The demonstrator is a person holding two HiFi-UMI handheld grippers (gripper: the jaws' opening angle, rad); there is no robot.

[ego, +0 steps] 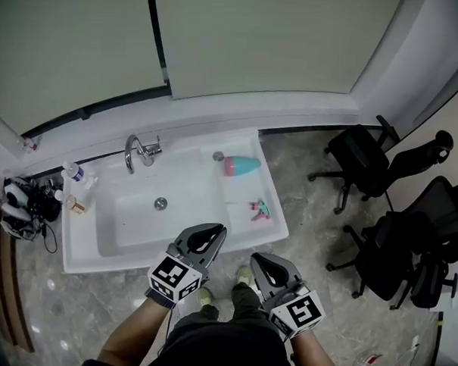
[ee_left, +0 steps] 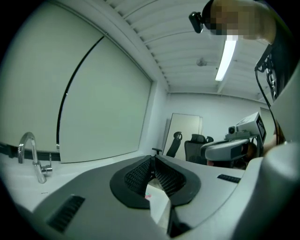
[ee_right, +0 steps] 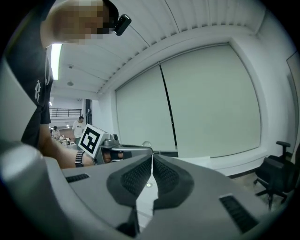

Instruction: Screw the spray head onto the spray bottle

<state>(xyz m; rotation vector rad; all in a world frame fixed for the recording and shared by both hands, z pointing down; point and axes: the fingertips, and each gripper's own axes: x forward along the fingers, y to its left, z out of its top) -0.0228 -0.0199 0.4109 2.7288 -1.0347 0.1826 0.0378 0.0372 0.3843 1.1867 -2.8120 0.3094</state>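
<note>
Sink [ego: 82, 249], white, one: set against the wall, with a flat ledge on its right side.
Office chairs [ego: 359, 157], black: a cluster on the floor to the right, overlapping, so the count is unsure.
Tongs, two: left tongs [ego: 212, 231] and right tongs [ego: 257, 259], side by side above the sink's near edge. Both are closed tip to tip with nothing held, well apart from the ledge items.
Spray bottle [ego: 241, 165], one: pink and teal, on its side at the far end of the ledge.
Tap [ego: 136, 152], one: chrome, behind the basin.
Small bottles, two [ego: 76, 173] [ego: 75, 203]: on the left rim.
Spray head [ego: 260, 210], one: on the ledge's near part, apart from the bottle.
</note>
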